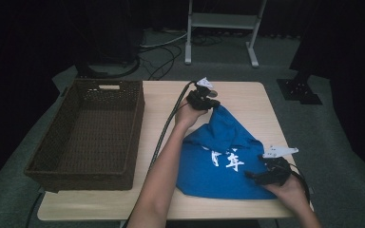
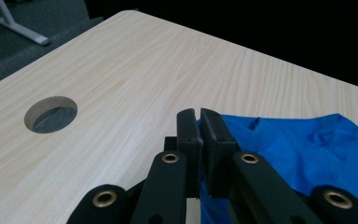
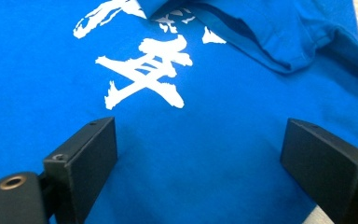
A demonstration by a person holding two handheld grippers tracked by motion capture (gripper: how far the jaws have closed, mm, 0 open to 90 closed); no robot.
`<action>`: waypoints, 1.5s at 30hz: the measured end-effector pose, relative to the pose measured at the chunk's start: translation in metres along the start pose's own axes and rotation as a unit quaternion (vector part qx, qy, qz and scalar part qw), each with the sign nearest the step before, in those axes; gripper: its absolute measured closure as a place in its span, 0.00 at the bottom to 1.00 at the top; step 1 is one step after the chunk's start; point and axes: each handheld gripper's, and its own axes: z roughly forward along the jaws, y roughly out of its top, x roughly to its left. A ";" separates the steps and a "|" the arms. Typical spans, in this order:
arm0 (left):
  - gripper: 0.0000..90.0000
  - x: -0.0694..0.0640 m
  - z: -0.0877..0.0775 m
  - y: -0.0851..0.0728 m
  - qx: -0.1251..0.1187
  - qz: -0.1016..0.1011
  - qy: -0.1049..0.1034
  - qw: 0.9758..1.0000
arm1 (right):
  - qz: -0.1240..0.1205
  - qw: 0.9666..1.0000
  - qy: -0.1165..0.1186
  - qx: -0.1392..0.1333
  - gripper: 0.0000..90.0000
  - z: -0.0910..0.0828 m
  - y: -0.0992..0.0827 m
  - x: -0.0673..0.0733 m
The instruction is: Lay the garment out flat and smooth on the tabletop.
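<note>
From the high view, the blue T-shirt [image 1: 225,164] lay on the pale wooden table [image 1: 161,99] beside the woven basket [image 1: 90,133]; the left gripper [image 1: 212,105] should lift its pinched corner slowly; in the left gripper view, jaws clenched soft, creased cloth [image 2: 279,135]; in the right gripper view, the right gripper [image 3: 198,163] hung released above smooth printed fabric [image 3: 214,154].

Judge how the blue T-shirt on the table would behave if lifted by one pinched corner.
The blue T-shirt would probably drape and sag: where the left gripper pinches it, the cloth rises into a soft peak with folds. It looks light, since one small pinch lifts that part. It likely won't roll or tip; the rest lies flat on the table.
</note>
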 end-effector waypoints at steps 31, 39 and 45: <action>0.05 -0.010 -0.018 -0.009 -0.025 -0.044 0.057 0.997 | 0.001 1.000 -0.001 0.000 0.11 0.000 0.000 0.000; 0.00 -0.028 -0.035 -0.021 -0.025 -0.048 0.052 0.997 | 0.002 1.000 -0.001 0.001 0.11 0.000 0.000 0.001; 0.00 -0.051 -0.054 -0.030 -0.025 -0.039 0.060 0.997 | 0.002 1.000 -0.002 0.001 0.11 0.000 0.000 0.001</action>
